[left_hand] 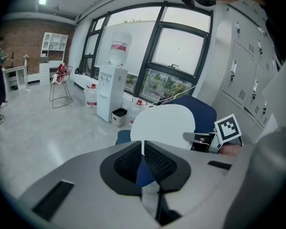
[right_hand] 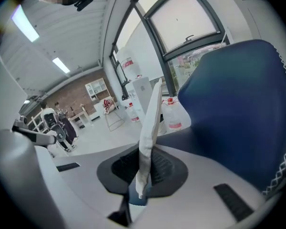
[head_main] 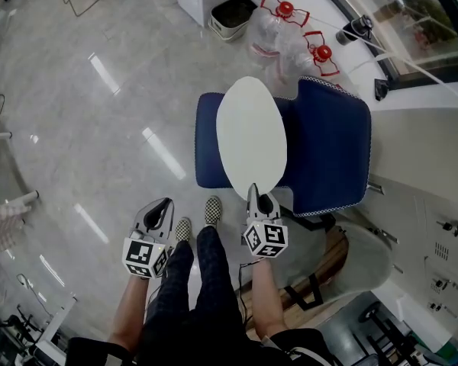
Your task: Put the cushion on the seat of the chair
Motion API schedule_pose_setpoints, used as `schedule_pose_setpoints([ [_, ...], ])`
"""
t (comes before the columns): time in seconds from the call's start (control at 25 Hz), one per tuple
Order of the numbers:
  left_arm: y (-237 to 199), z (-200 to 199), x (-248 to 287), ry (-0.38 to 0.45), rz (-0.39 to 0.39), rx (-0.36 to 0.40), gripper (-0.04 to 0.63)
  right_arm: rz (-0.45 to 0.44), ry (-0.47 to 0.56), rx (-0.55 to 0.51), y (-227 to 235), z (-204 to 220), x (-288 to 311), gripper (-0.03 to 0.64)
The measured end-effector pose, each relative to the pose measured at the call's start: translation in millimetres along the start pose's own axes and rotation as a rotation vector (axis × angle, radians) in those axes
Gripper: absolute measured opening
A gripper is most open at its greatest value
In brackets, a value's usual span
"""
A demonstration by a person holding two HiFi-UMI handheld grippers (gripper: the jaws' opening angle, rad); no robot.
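Observation:
A blue office chair stands in front of me, its seat [head_main: 206, 147] to the left and its backrest [head_main: 332, 147] to the right in the head view. A flat white oval cushion [head_main: 250, 136] hangs over the seat, tilted on edge. My right gripper [head_main: 256, 198] is shut on the cushion's near rim; in the right gripper view the cushion [right_hand: 150, 120] stands edge-on between the pads [right_hand: 158, 165], with the backrest [right_hand: 233, 109] close on the right. My left gripper [head_main: 160, 213] hangs lower left of the chair, shut and empty. From the left gripper view [left_hand: 143, 144] I see the cushion [left_hand: 164, 125].
Clear water bottles with red caps [head_main: 282, 33] and a small bin [head_main: 233, 15] stand beyond the chair by the window wall. A water dispenser [left_hand: 113, 87] is further left. White cabinets [head_main: 435, 227] run along the right. The person's legs and checkered shoes [head_main: 212, 210] stand before the seat.

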State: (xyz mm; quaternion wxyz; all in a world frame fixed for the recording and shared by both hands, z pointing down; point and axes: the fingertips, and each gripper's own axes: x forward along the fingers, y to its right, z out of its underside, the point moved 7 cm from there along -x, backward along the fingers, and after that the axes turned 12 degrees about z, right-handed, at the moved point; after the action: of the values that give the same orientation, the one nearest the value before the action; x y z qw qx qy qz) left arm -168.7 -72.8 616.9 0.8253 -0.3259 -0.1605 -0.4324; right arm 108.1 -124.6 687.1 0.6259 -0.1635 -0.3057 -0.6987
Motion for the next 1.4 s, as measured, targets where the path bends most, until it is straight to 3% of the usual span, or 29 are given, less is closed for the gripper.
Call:
schedule_pose_setpoints([
  [0.32, 5.8, 5.7, 12.3, -0.014, 0.026, 0.006, 0.032, 0.073, -0.027, -0.010, 22.3, 16.1, 2.1, 0.046],
  [0.8, -6.4, 36.1, 25.2, -0.059, 0.050, 0.002, 0.032, 0.199, -0.104, 0.022, 55.5, 74.3, 12.8, 0.048],
  [1.4, -17.1, 73.2, 51.1, -0.090, 0.089, 0.032, 0.032, 0.260, -0.198, 0.040, 72.4, 156.4, 39.0, 0.049],
])
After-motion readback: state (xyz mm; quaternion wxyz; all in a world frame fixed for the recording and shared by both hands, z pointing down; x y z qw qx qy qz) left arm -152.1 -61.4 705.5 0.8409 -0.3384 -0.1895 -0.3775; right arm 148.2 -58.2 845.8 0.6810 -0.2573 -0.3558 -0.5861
